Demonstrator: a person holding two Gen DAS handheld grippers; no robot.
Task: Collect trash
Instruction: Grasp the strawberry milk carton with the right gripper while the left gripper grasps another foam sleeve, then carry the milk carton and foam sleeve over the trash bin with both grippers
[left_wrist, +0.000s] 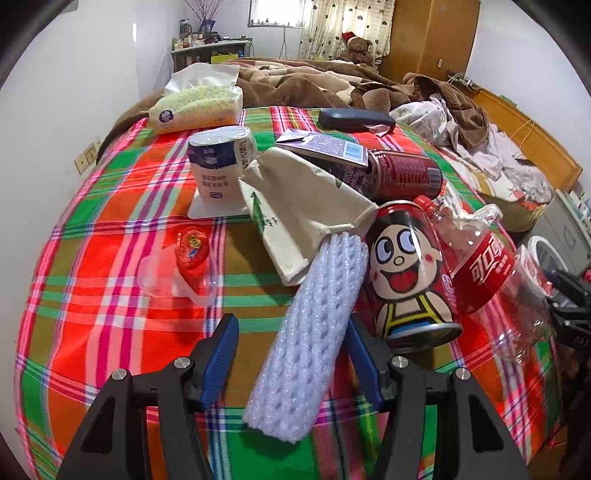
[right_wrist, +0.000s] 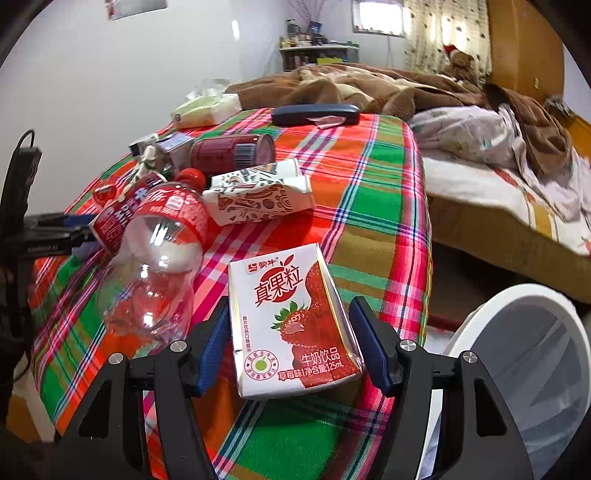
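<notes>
The left gripper (left_wrist: 291, 347) stands spread around a white foam net sleeve (left_wrist: 306, 332) lying on the plaid cloth (left_wrist: 110, 258); whether the right pad touches it is hard to tell. Just right lie a cartoon-face can (left_wrist: 402, 273) and a clear cola bottle (left_wrist: 491, 277), its base cut off behind the other gripper's dark frame.

The right gripper (right_wrist: 290, 343) is spread either side of a strawberry milk carton (right_wrist: 291, 321), gaps showing on both sides. To the near right, below the cloth's edge, a white bin (right_wrist: 524, 354) is partly hidden by the gripper.

Farther on lie a beige paper bag (left_wrist: 306, 199), a red can (left_wrist: 402, 177) half covered by a box, and a tissue pack (left_wrist: 199, 103). Beyond is a bed with a rumpled brown blanket (left_wrist: 314, 85), white walls and curtains.
</notes>
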